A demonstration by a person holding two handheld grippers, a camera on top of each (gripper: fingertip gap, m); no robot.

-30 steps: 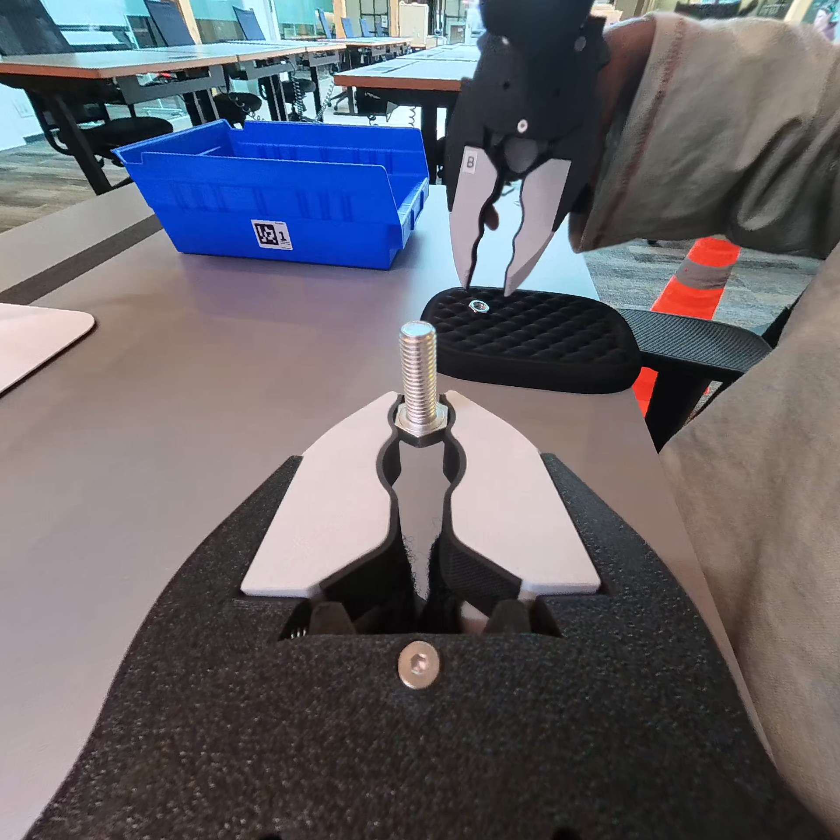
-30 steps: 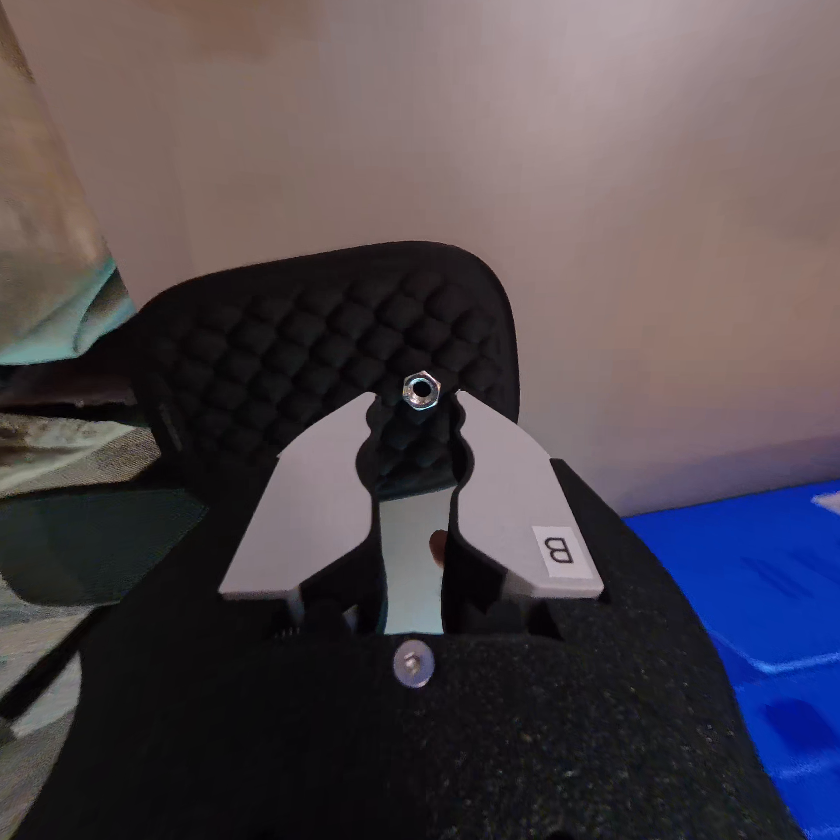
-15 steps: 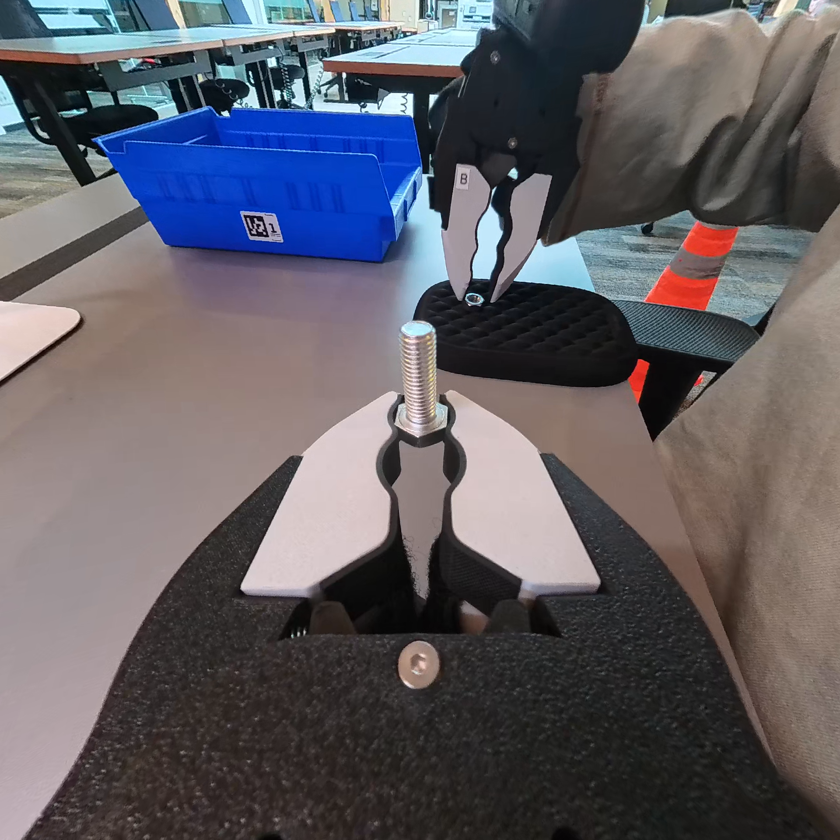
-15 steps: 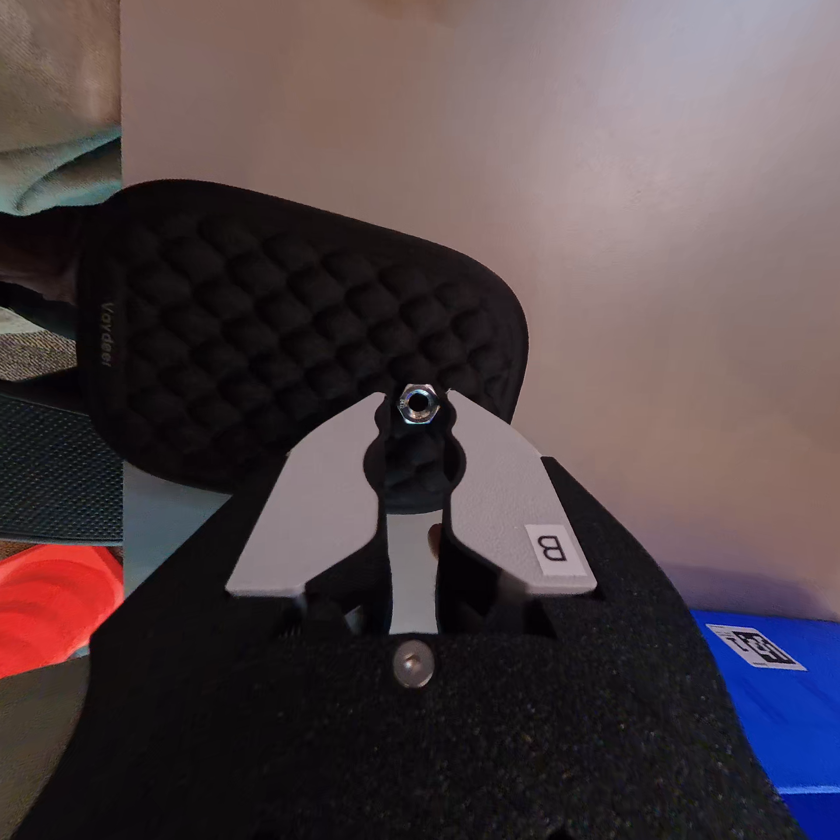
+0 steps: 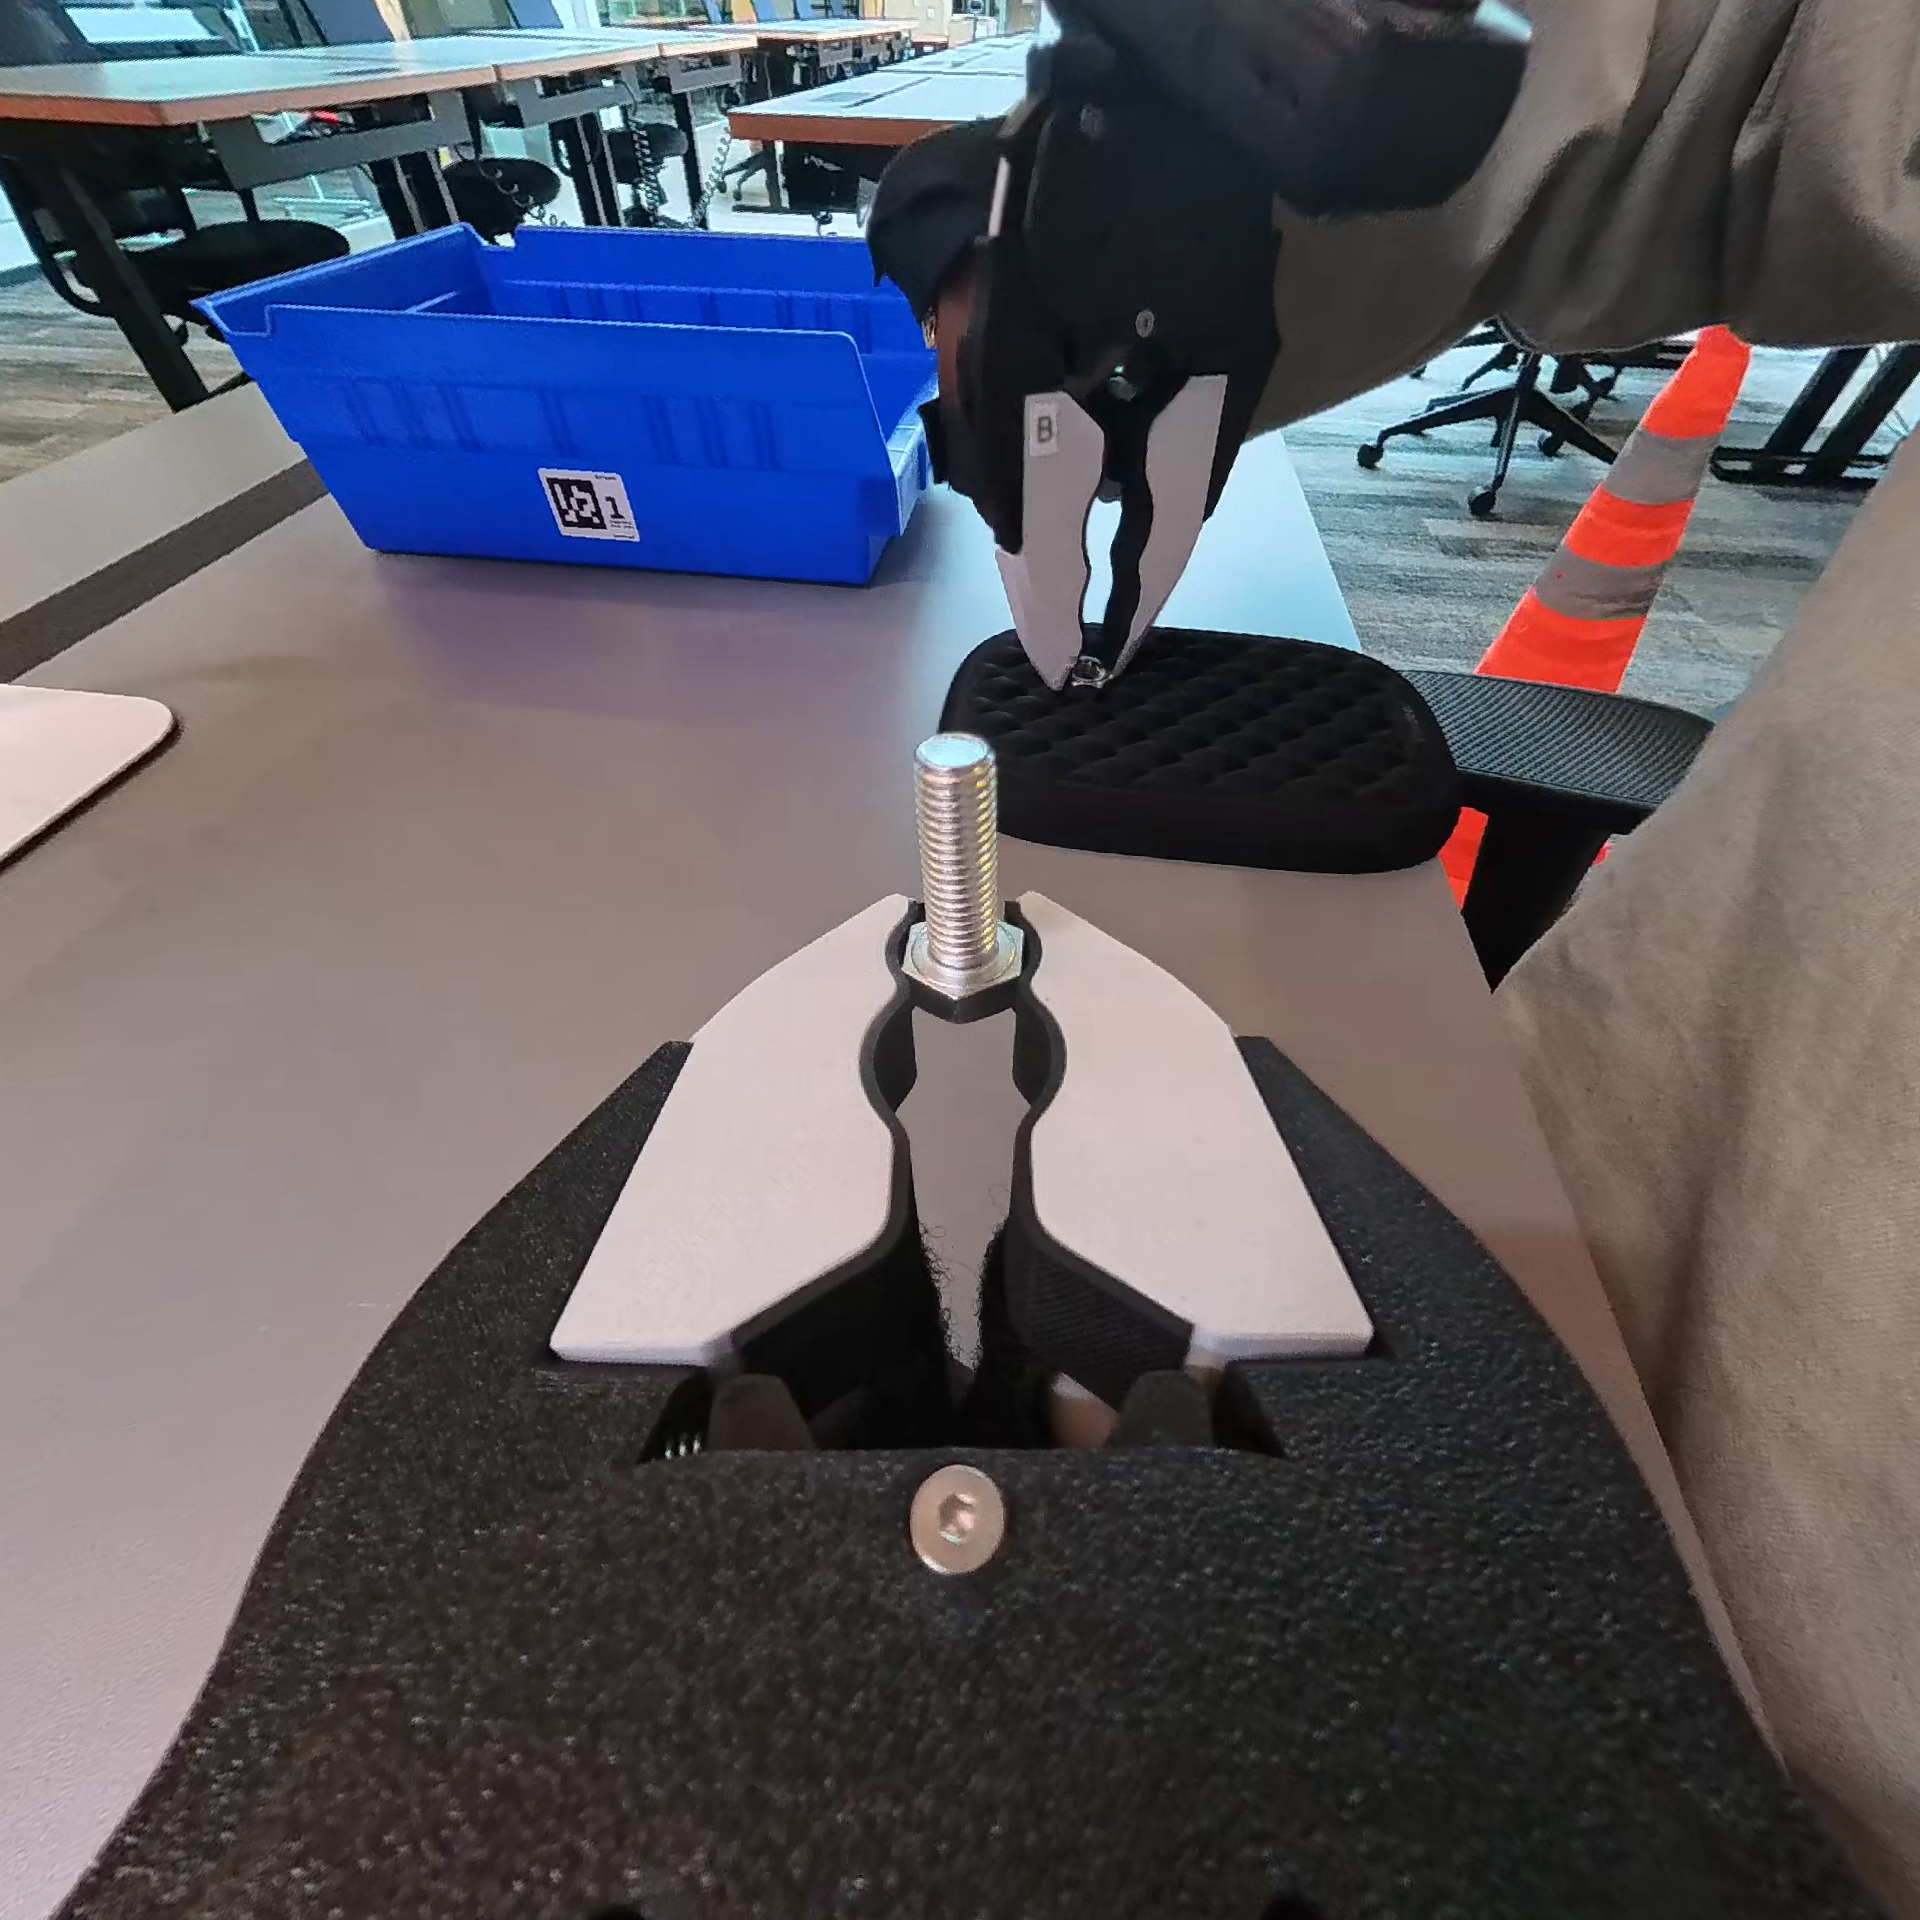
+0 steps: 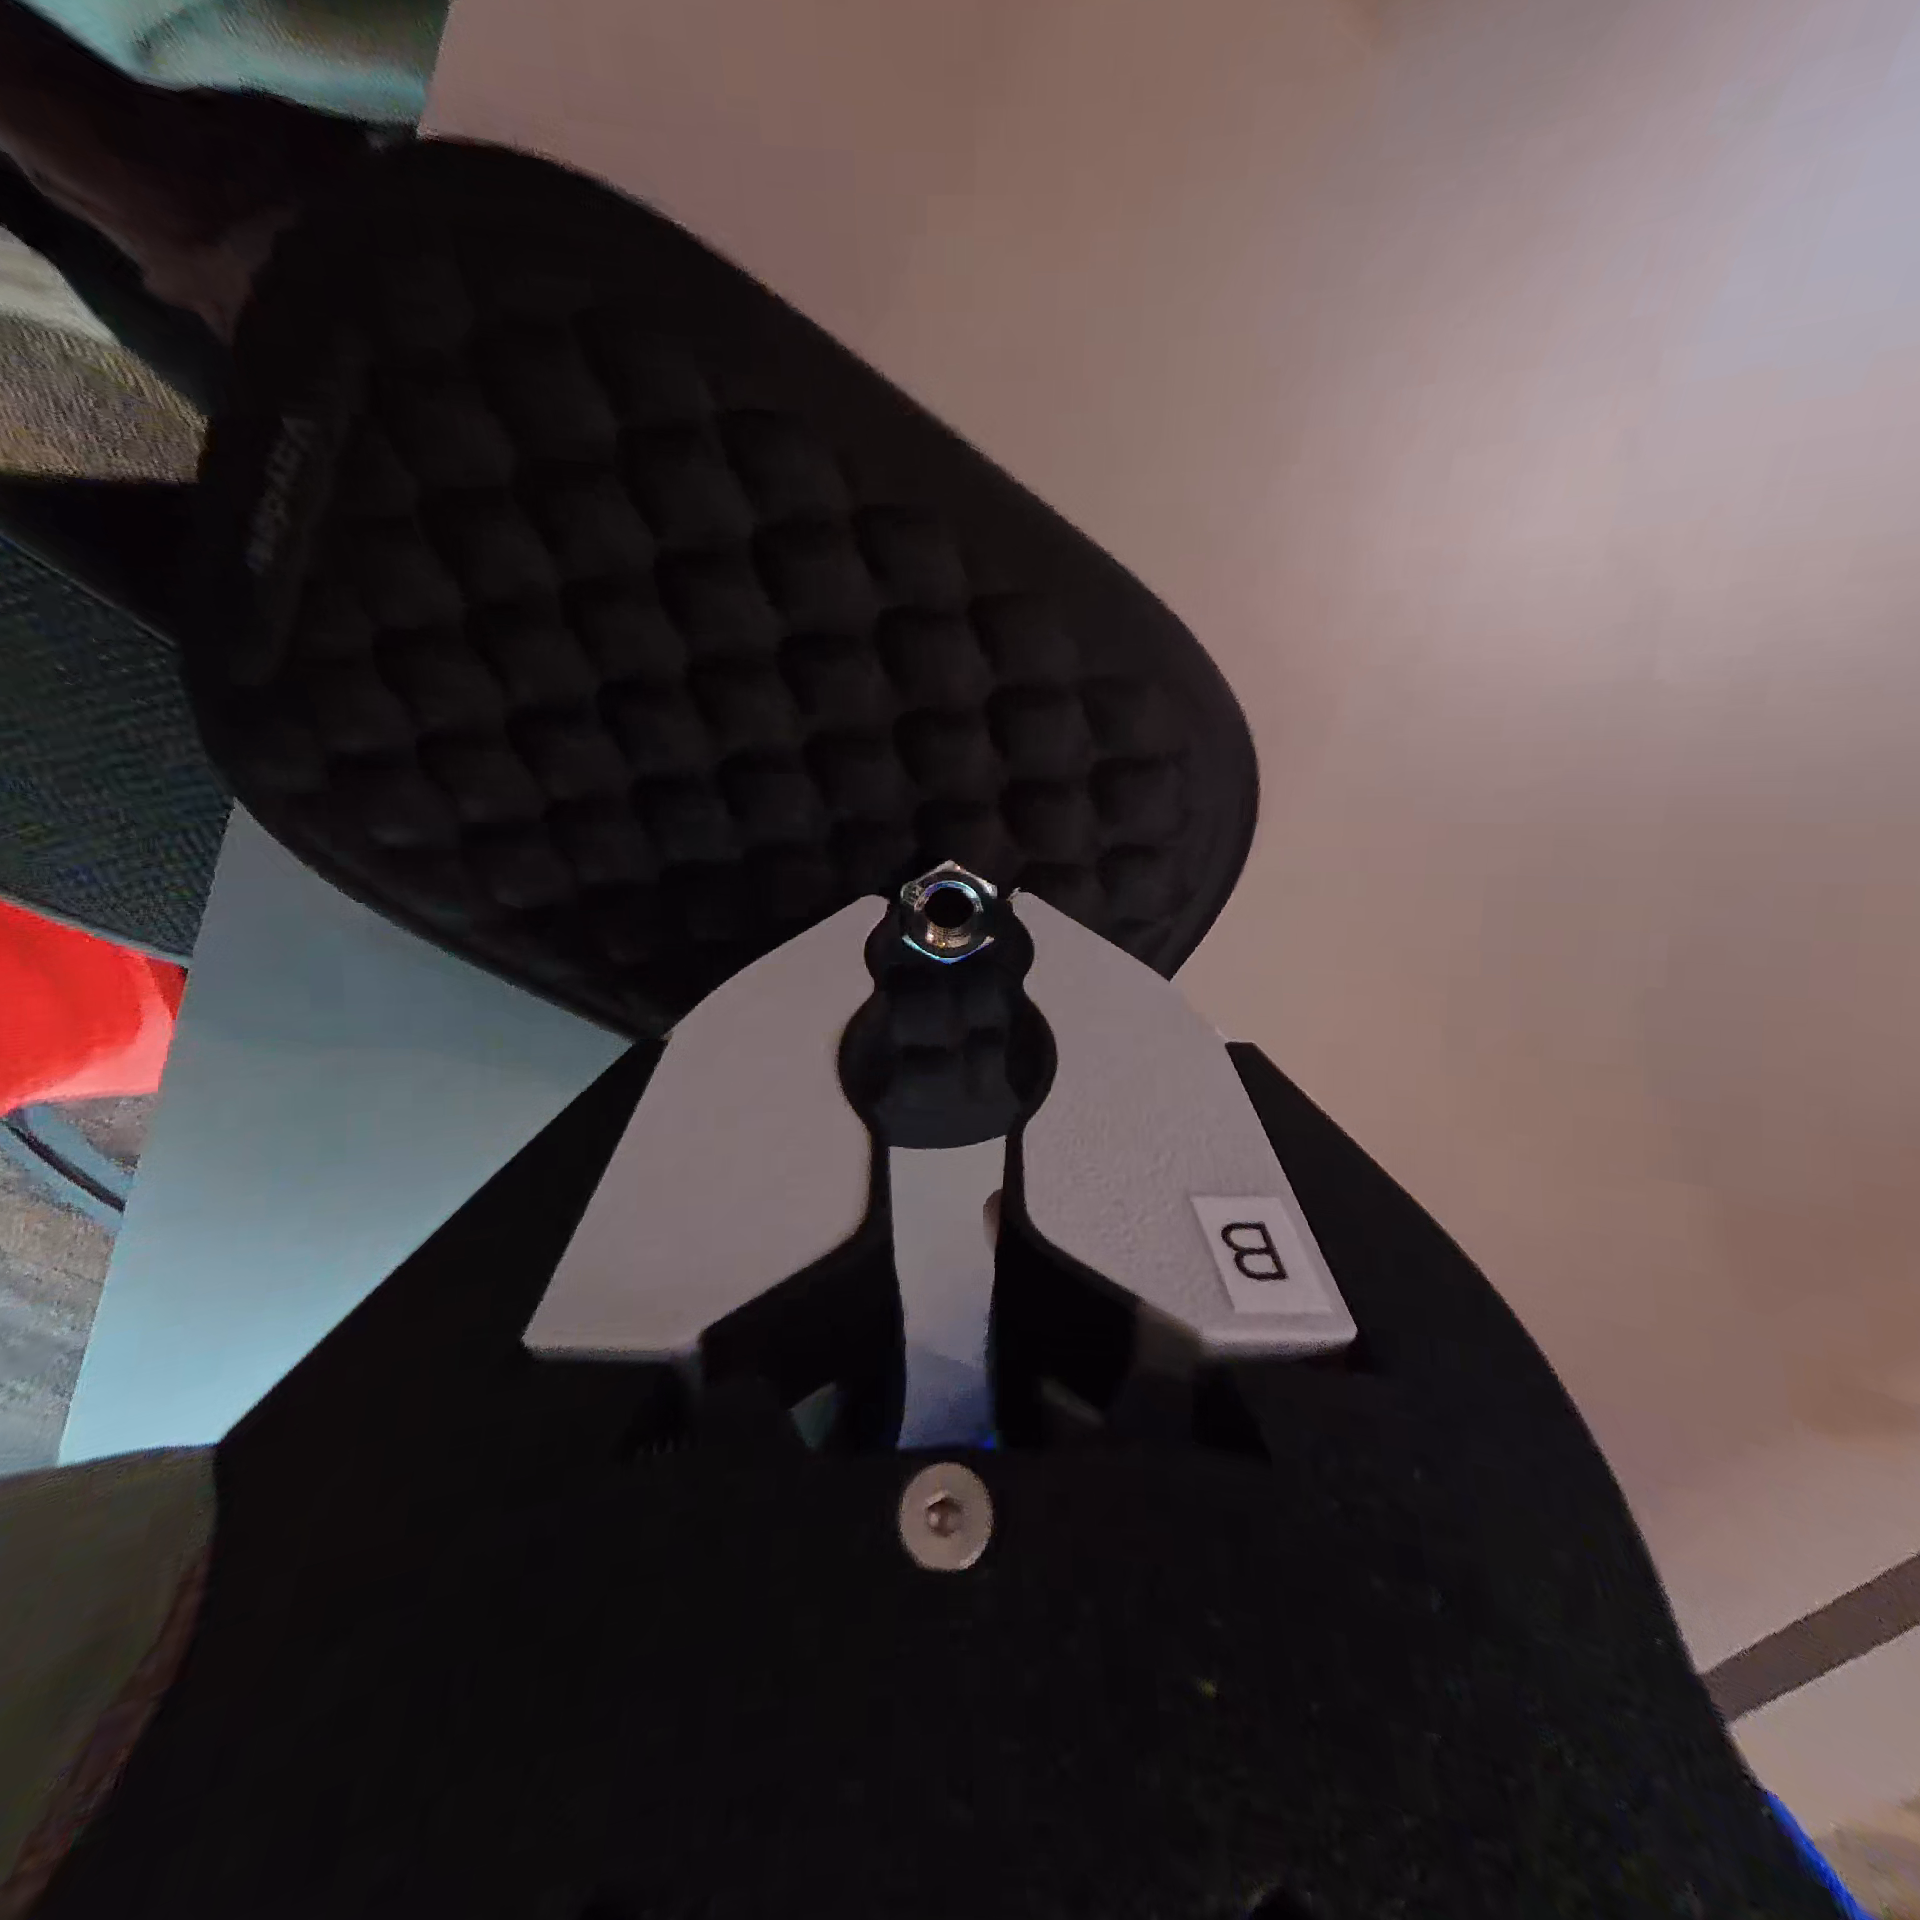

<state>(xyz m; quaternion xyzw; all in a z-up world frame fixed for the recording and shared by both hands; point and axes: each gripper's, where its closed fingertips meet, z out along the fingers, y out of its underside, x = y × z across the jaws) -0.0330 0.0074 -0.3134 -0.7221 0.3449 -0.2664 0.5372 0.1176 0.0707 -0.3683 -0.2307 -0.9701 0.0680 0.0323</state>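
We see a grey tabletop (image 5: 416,831) at frame centre, office desks (image 5: 312,83) upper left; left gripper (image 5: 961,935) fingers clamp an upright bolt (image 5: 954,831), right gripper (image 6: 948,914) fingers pinch a hex nut (image 6: 948,920) over the black dimpled pad (image 5: 1247,748).

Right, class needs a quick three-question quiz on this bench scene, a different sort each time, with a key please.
1. True or false: the left gripper holds the bolt with its thread pointing up.
2. What does the nut lie on?
A. the blue bin
B. the black pad
C. the bare table
3. Fill in: the right gripper's jaws are shut on the ____.

Key
1. True: the jaws clamp its hex head.
2. B
3. nut
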